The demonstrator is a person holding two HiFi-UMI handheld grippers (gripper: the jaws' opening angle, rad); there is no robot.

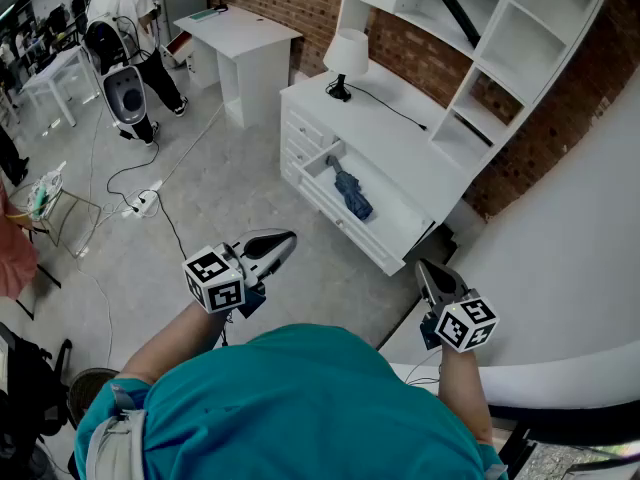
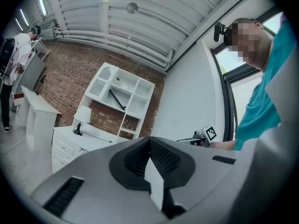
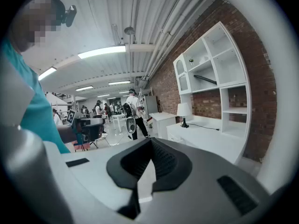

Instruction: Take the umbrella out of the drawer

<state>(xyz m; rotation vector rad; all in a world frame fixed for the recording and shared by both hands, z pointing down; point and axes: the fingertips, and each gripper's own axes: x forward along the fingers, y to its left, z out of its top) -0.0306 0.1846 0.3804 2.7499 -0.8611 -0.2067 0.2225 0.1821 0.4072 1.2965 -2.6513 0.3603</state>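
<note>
A folded blue umbrella (image 1: pixel 352 196) lies in the open top drawer (image 1: pixel 398 233) of a white cabinet (image 1: pixel 400 128) against the brick wall. Both grippers are held in front of the person's chest, well short of the drawer. In the head view my left gripper (image 1: pixel 283 240) is shut and empty, pointing toward the cabinet. My right gripper (image 1: pixel 427 272) is shut too, with nothing between its pads. The umbrella does not show in either gripper view. The left gripper view looks past shut jaws (image 2: pixel 149 140) at the cabinet (image 2: pixel 65 141), and the right gripper view shows its pads together (image 3: pixel 150 141).
A white table lamp (image 1: pixel 346 56) and its cable sit on the cabinet top under a white shelf unit (image 1: pixel 500 38) holding a long black item (image 1: pixel 450 3). A white desk (image 1: pixel 238 30) stands further left. Cables and a power strip (image 1: pixel 143 204) lie on the floor. People stand at the far left.
</note>
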